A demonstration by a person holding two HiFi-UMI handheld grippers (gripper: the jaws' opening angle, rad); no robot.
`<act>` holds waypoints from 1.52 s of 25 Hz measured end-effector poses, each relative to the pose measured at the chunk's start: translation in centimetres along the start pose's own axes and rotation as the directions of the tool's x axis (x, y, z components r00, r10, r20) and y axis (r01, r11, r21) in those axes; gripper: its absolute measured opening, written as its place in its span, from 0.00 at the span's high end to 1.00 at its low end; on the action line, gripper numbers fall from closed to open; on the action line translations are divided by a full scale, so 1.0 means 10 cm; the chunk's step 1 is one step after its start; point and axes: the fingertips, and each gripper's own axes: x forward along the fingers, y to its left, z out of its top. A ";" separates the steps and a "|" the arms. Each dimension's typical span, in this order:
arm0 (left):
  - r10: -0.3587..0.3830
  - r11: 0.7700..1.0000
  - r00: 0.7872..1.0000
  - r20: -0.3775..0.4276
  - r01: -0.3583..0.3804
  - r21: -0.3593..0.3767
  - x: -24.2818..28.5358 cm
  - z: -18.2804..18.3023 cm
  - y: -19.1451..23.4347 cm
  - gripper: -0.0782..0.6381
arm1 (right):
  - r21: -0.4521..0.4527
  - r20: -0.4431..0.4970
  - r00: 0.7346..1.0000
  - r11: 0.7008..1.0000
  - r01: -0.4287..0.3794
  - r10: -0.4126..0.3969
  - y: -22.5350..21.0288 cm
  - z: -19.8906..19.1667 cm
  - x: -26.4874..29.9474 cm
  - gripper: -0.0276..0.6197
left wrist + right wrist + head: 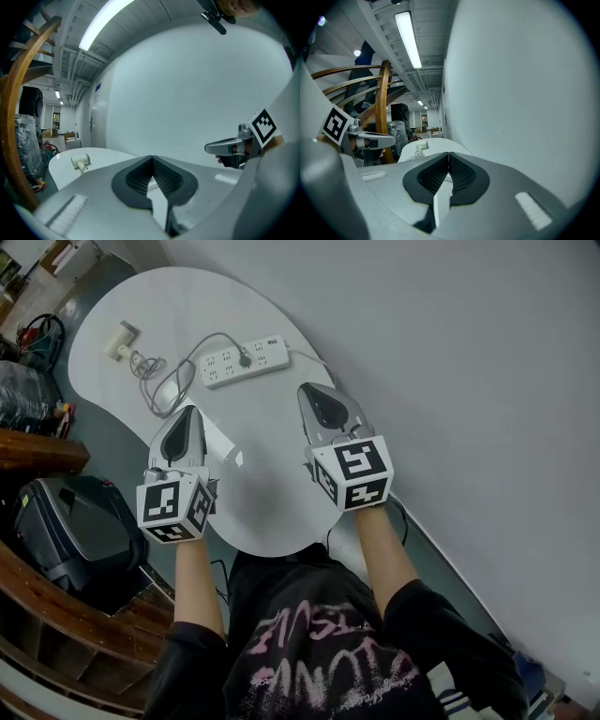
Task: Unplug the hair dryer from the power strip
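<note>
A white power strip [242, 360] lies across the far half of the white table [262, 512], with a dark plug [246, 359] seated in it. The plug's grey cord [169, 381] loops left to a small white hair dryer [120, 341] at the table's far left end. The dryer also shows in the left gripper view [79, 162] and, small, in the right gripper view [421, 146]. My left gripper [190, 412] and right gripper [310, 390] hover side by side over the near half of the table, short of the strip. Both are shut with nothing between the jaws.
A plain grey wall [469, 352] runs along the table's right side. Left of the table stand a black case [70, 531], curved wooden rails [37, 451] and wrapped clutter [23, 395]. The table's near edge is just ahead of the person's body.
</note>
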 end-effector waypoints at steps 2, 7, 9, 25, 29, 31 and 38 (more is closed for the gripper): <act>0.000 1.000 1.000 -0.004 0.000 -0.002 0.04 -0.03 0.02 0.89 | 0.000 -0.006 1.000 1.000 -0.002 0.002 -0.01 -0.03 0.05 0.94; -0.005 1.000 1.000 -0.011 0.006 0.011 0.15 -0.07 0.04 0.89 | -0.001 -0.008 1.000 1.000 -0.011 0.011 -0.01 -0.04 0.16 0.94; -0.007 1.000 1.000 -0.013 0.007 -0.002 0.18 -0.10 0.05 0.89 | -0.001 -0.009 1.000 1.000 -0.013 0.013 -0.01 -0.04 0.20 0.94; -0.021 0.999 0.998 -0.056 0.018 -0.039 0.45 -0.39 0.10 0.89 | 0.018 -0.073 0.997 1.000 -0.011 0.012 -0.11 -0.36 0.47 0.94; -0.022 0.999 0.997 -0.069 0.019 -0.044 0.52 -0.45 0.13 0.89 | 0.028 -0.082 0.997 1.000 -0.005 0.008 -0.13 -0.41 0.54 0.94; -0.023 0.999 0.997 -0.077 0.020 -0.044 0.54 -0.48 0.14 0.89 | 0.032 -0.084 0.996 0.999 -0.006 0.009 -0.12 -0.42 0.58 0.94; -0.030 0.999 0.996 -0.084 0.026 -0.047 0.60 -0.52 0.15 0.89 | 0.038 -0.091 0.996 0.999 -0.009 0.013 -0.11 -0.47 0.64 0.94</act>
